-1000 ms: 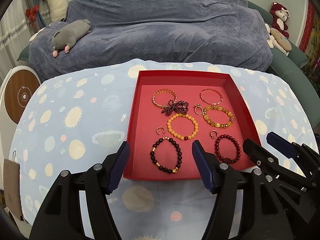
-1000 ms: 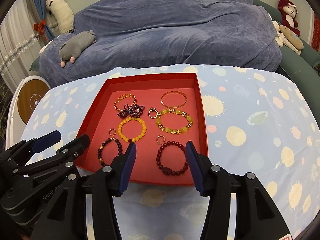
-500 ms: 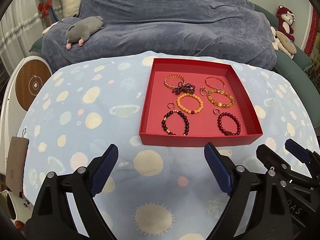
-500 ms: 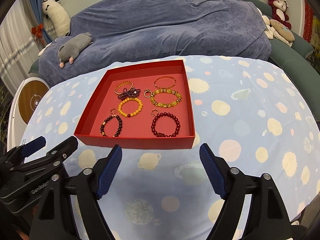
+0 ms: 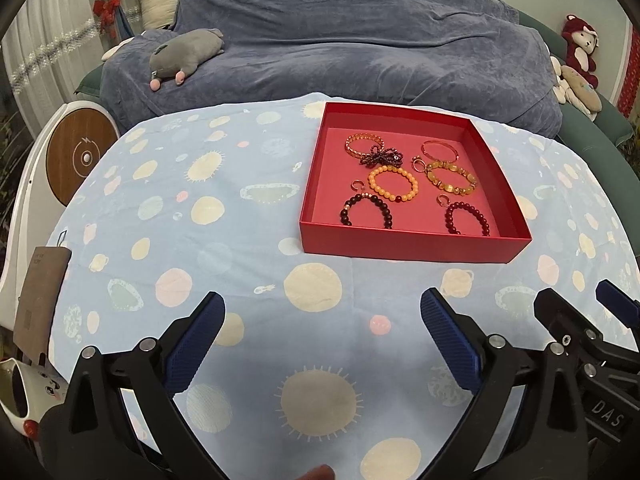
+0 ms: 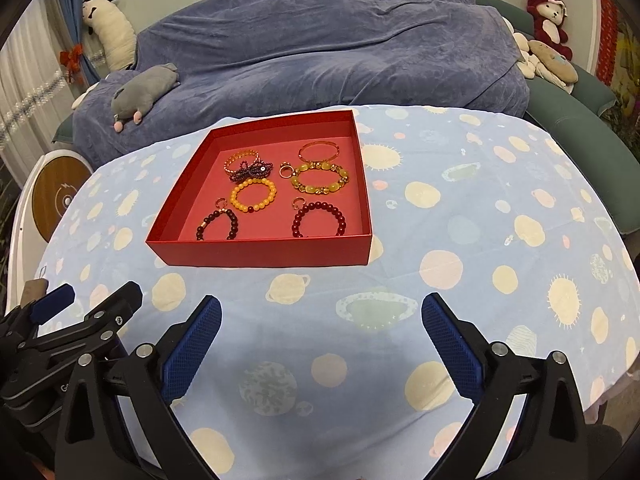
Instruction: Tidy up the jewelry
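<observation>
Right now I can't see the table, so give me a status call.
Both grippers, left and right, open and empty, jaws just widened. Bracelets lie in red tray. Nothing between grippers and tray.

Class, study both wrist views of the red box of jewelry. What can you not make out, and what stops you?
- Dark beaded bracelet and red beaded bracelet: near halves hidden by the red box front wall, both views.
- Small rings: too small to tell details.
- Brown tag: print too small, left view.
</observation>
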Motion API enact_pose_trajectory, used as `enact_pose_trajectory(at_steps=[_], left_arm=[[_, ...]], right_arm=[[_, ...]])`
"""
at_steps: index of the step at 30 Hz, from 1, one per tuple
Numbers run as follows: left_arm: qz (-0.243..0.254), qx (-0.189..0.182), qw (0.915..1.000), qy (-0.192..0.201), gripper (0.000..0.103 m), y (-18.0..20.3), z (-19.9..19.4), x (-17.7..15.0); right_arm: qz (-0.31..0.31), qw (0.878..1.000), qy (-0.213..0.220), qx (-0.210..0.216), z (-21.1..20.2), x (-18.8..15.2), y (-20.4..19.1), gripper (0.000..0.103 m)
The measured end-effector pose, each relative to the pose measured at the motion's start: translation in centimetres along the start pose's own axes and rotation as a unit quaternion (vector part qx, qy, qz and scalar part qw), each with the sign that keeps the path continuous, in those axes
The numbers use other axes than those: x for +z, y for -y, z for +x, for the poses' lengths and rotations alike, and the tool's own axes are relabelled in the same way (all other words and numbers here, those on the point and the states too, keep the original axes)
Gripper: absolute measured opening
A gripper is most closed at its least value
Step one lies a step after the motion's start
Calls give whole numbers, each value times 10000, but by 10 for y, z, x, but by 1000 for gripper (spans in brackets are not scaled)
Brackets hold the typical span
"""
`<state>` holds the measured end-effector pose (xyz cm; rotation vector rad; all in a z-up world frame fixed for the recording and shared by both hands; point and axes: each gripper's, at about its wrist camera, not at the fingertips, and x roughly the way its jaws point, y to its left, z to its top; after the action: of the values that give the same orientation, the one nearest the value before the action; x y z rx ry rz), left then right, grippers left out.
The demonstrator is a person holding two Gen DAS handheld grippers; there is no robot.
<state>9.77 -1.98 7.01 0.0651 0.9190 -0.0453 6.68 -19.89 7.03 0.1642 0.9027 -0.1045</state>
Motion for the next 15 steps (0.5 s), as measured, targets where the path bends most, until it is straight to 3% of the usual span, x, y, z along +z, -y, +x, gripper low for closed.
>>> enact_pose_trajectory(at_steps=[15], left_arm=[[42,42,10000,19,95,1,-7,-6]], right_arm=[[-59,9996,109,-263,-6,-9,-1,97]])
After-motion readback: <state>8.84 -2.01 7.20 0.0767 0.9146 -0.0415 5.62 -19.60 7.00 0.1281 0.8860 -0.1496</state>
